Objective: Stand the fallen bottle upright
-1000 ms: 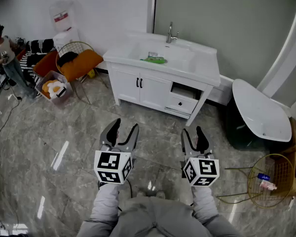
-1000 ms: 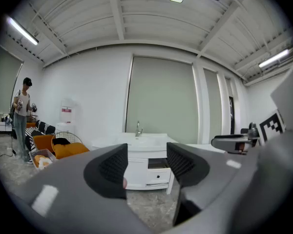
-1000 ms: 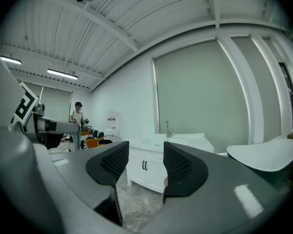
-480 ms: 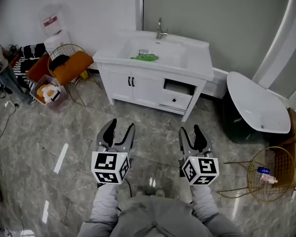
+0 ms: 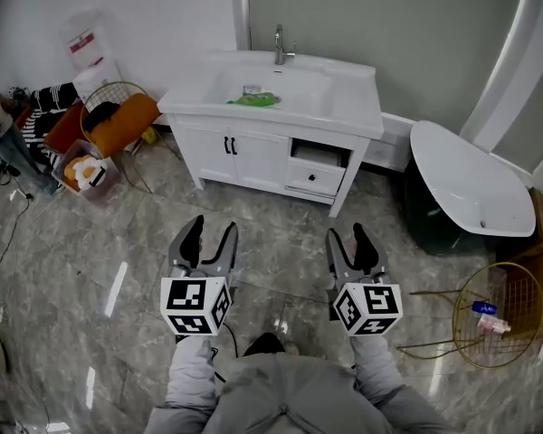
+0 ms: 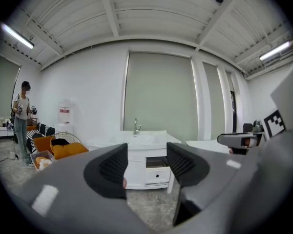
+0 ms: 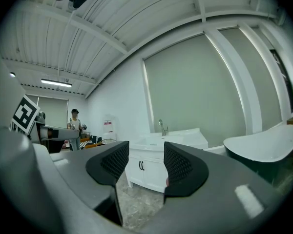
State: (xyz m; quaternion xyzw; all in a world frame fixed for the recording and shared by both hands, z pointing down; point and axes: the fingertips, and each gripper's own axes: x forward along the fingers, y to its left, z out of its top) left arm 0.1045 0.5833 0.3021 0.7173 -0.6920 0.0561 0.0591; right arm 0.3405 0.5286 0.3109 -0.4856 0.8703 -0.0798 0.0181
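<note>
White sink cabinet (image 5: 253, 156) nearer than before; left gripper (image 5: 210, 230) and right gripper (image 5: 347, 233) both empty, jaws apart; small green fallen bottle (image 5: 253, 100) on cabinet top, apparently light, slick plastic, best gripped mid-body.

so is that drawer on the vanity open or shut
Open: the drawer sticks out from the vanity front, with a dark gap above it.

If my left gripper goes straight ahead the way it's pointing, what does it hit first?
Probably the white vanity cabinet, near its open drawer; only bare floor seems to lie between, though depth is unclear.
</note>
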